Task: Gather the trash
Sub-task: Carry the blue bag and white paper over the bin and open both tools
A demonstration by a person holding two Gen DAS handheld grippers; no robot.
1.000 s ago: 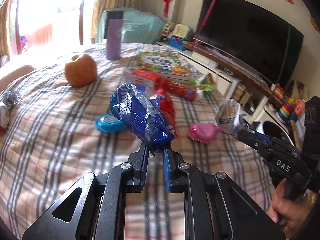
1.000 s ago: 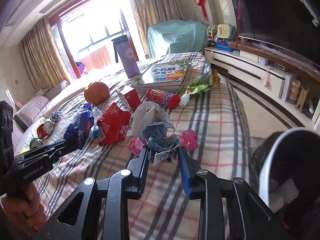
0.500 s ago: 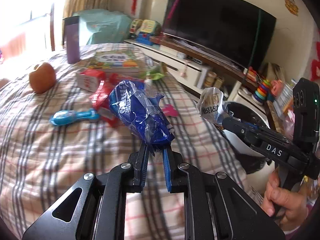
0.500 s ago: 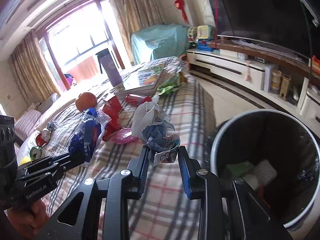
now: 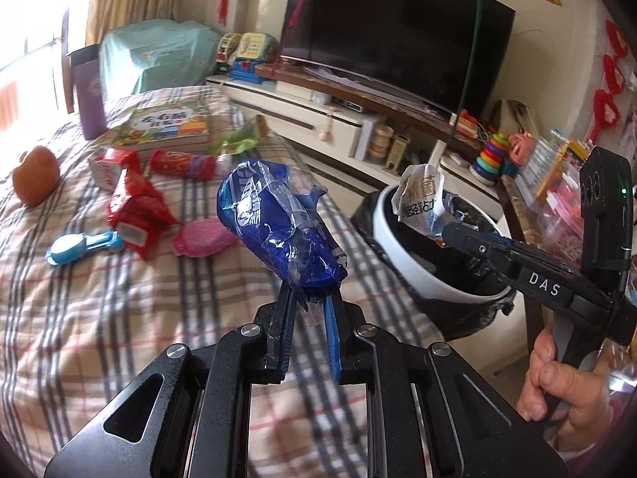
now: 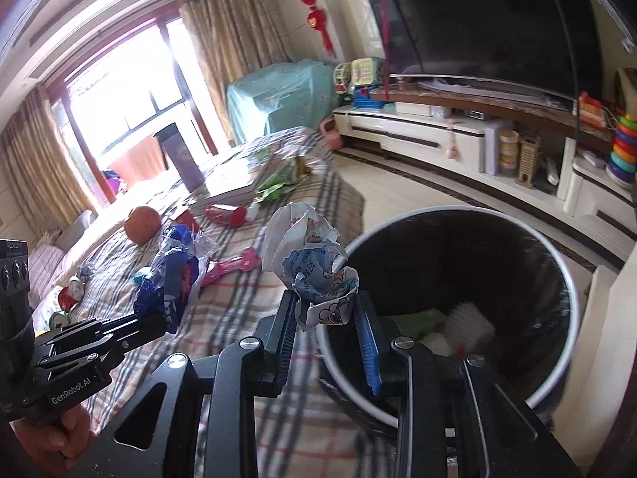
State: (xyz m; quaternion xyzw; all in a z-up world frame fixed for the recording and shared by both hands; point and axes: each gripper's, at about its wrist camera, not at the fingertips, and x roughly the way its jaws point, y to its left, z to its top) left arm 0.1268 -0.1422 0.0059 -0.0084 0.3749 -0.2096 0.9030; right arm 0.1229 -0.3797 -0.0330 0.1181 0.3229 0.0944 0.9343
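My left gripper [image 5: 308, 298] is shut on a crumpled blue plastic wrapper [image 5: 274, 223], held above the plaid bed [image 5: 99, 298] near its right edge. My right gripper [image 6: 328, 310] is shut on a crumpled white printed wrapper [image 6: 308, 267] and holds it at the near rim of the white-rimmed black trash bin [image 6: 557, 263]. In the left wrist view the white wrapper [image 5: 422, 203] hangs over the bin [image 5: 402, 263]. The blue wrapper [image 6: 171, 279] and the left gripper [image 6: 155, 322] show at the left of the right wrist view.
On the bed lie a red packet [image 5: 135, 207], a pink wrapper [image 5: 203, 235], a blue toy [image 5: 79, 243], a red tube [image 5: 183, 163], a book [image 5: 167, 127], an orange fruit [image 5: 36, 175] and a purple bottle [image 5: 87, 91]. A TV stand [image 6: 438, 135] lines the wall.
Both grippers have swung right with their wrappers, away from the bed's middle. The right gripper now holds the white wrapper at the bin's rim.
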